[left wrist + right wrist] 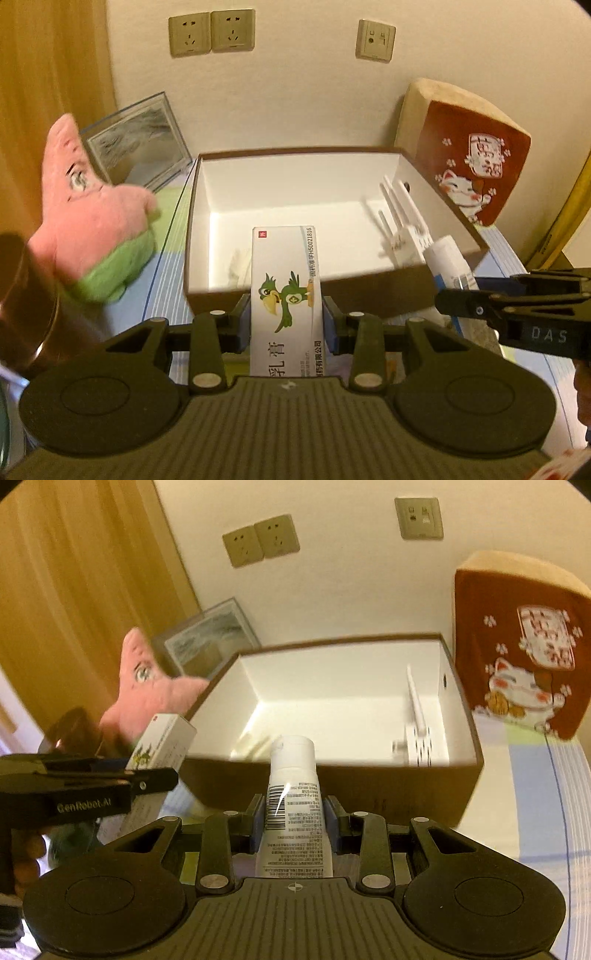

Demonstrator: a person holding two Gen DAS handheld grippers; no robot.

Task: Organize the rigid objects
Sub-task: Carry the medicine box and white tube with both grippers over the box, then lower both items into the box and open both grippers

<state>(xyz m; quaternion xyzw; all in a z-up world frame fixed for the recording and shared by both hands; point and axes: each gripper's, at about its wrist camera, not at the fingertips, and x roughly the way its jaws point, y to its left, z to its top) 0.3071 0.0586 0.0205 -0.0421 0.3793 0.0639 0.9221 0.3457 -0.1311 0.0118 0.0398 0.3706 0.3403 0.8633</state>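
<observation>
Left gripper is clamping a parrot-printed medicine carton; right gripper is clamping a white tube. Both are hovering just before the open brown box, which is holding a white router.

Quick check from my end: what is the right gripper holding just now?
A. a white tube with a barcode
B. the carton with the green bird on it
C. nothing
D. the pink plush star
A. In the right wrist view the right gripper is shut on the white tube, barcode facing up, in front of the open box.
</observation>
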